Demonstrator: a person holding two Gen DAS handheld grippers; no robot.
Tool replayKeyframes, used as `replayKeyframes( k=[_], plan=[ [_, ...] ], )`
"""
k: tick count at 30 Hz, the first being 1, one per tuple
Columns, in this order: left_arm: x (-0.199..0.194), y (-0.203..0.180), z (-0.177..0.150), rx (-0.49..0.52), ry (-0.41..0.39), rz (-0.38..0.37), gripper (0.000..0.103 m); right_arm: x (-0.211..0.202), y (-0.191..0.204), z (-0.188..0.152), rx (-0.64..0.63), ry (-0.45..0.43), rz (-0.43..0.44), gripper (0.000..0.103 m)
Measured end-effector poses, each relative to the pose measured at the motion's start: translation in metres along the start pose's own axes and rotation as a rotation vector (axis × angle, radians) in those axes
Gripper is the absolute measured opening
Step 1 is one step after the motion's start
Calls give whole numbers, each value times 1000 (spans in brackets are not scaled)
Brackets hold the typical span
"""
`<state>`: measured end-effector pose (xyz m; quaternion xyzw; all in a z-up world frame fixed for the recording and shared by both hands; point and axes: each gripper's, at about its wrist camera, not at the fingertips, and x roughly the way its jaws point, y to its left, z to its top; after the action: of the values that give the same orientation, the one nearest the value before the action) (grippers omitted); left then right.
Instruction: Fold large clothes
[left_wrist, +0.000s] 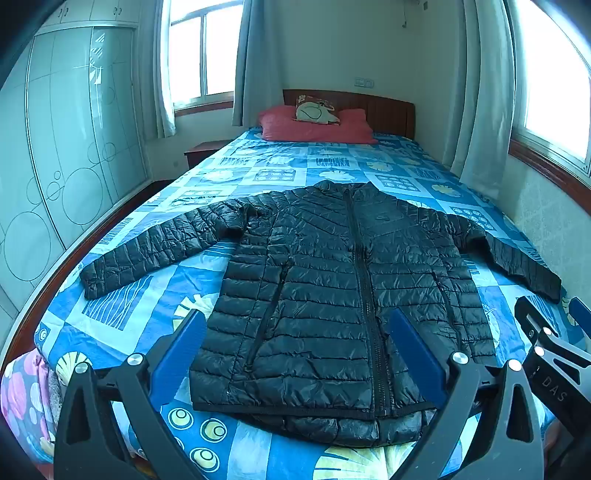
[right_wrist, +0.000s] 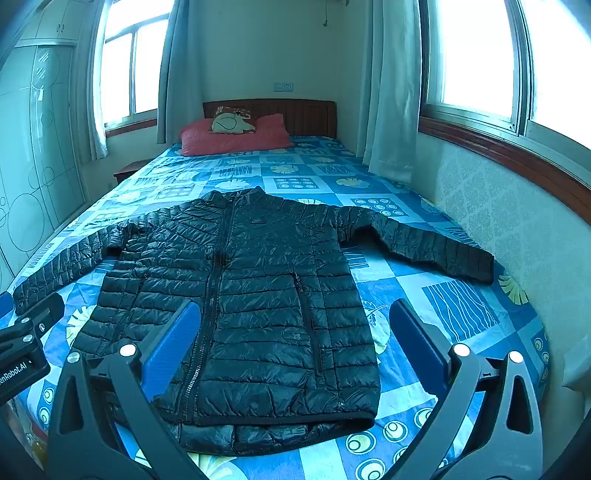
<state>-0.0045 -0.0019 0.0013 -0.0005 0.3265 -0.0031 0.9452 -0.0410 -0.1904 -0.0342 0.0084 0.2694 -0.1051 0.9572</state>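
Lettering showed only on the two black gripper bodies.

In the left wrist view, the black metal frame of the right gripper (left_wrist: 546, 332) at the right edge carried the white letters "DAS", cut off by the picture's border. In the right wrist view, the black body of the left gripper (right_wrist: 22, 332) at the left edge bore white print reading "enRobot.AI", its start out of frame. A small patch on the black quilted puffer jacket (right_wrist: 295, 335) was too blurred to read.

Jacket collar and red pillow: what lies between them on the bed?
Only bare patterned bedspread between jacket and pillow; both wrist views show it.
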Motion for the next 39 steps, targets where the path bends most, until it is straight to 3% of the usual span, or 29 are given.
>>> replayKeyframes(
  k=[39],
  plan=[
    [0, 2, -2, -2, 3, -1, 98, 1, 2, -2, -9, 4, -5, 101]
  ],
)
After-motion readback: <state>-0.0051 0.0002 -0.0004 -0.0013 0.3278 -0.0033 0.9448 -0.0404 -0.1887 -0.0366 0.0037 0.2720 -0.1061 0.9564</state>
